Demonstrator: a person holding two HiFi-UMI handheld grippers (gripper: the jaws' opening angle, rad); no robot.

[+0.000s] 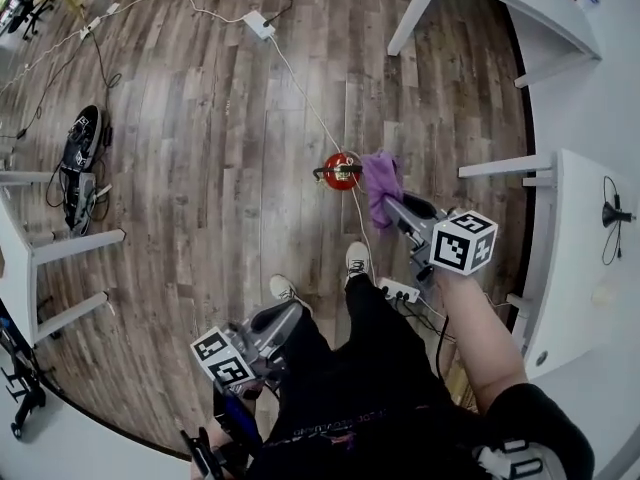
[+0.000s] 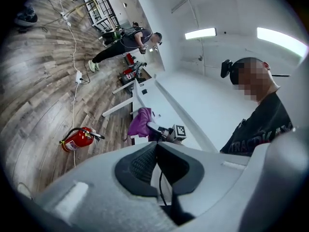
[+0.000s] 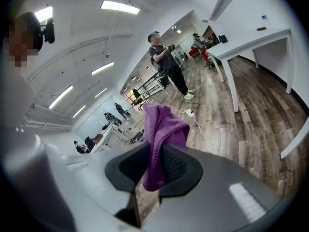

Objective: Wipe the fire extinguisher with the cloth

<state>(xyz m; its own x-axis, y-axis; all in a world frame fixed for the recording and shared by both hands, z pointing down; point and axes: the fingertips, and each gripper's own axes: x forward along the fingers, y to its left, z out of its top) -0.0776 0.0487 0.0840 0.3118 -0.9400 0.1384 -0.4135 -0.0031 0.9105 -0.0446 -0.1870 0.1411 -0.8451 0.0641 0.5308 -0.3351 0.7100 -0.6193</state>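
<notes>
Right gripper [image 1: 392, 205]: your jaws are pinching a purple fuzzy cloth [image 1: 380, 180]. The right gripper view shows the fabric clamped between the dark ribbed pads [image 3: 175, 164]. A short end hangs below the pads, and the larger bunch stands up past the fingertips.

Left gripper [image 1: 288, 314]: the jaws are pressed together with nothing between them. Its own view shows the two pads meeting in a thin seam. You carry it low, by your left leg, with the tips pointing out over the floor.

Red fire extinguisher with black handle and hose [image 1: 340, 170]: it stands on the wood-plank floor [image 1: 200, 168], ahead of your white shoes [image 1: 357, 260].
- From the head view you look down onto its top, and the cloth overlaps its right edge.
- The left gripper view shows open floor between the extinguisher [image 2: 77, 139] and the cloth [image 2: 141, 122], so the two are apart. The cloth is carried above it and off to one side.

Surroundings:
- A thin white cable [image 1: 300, 88] runs across the floor, from a white power brick [image 1: 258, 23] past the extinguisher toward your feet.
- A white power strip [image 1: 398, 290] lies beside your right foot.
- White tables [image 1: 590, 218] stand along your right side.
- Another person [image 3: 166, 62] stands further off down the room, seen in the right gripper view.
</notes>
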